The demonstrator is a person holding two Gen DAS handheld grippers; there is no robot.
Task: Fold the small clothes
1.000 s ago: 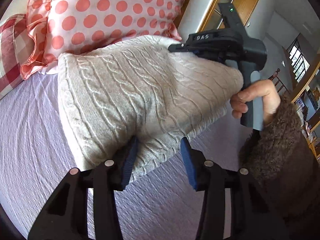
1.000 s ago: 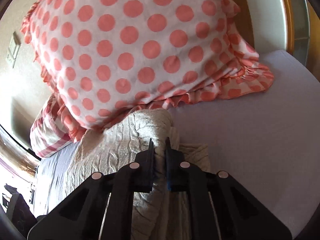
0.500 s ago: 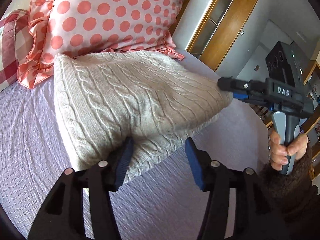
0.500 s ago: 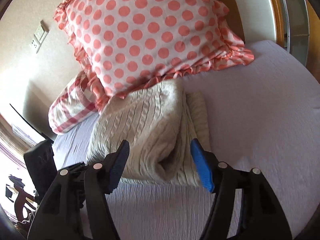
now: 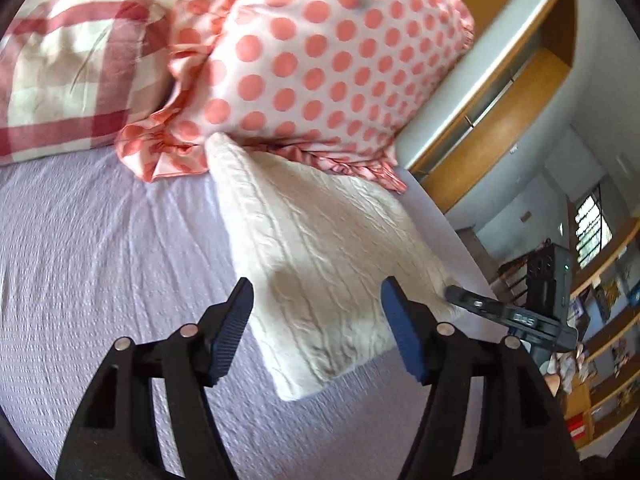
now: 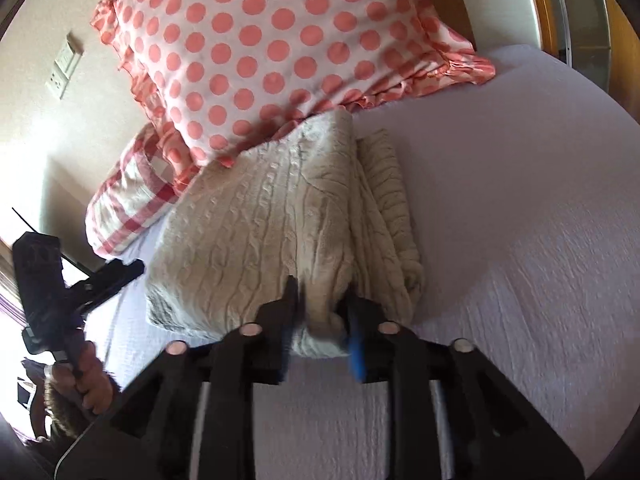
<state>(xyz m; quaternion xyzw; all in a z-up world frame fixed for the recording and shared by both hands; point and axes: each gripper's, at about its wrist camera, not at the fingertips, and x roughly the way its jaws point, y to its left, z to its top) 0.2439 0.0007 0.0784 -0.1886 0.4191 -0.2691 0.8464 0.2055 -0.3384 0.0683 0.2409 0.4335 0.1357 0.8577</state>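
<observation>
A cream cable-knit sweater lies folded on the lilac bed sheet, its far end tucked under the polka-dot pillow. My left gripper is open and empty, just above the sweater's near corner. In the right wrist view the same sweater shows several stacked layers. My right gripper has its jaws closed in on the sweater's near folded edge; the frame is blurred there. The right gripper also shows in the left wrist view, at the sweater's right corner. The left gripper shows at the left of the right wrist view.
A pink polka-dot pillow and a red checked pillow lean at the head of the bed. Wooden cupboards and shelves stand beyond the bed's right edge. A wall switch plate is on the wall.
The sweater was lowered from a lifted fold to lying flat. My left gripper let go and drew back, open. My right gripper opened, then closed in on the near folded edge.
</observation>
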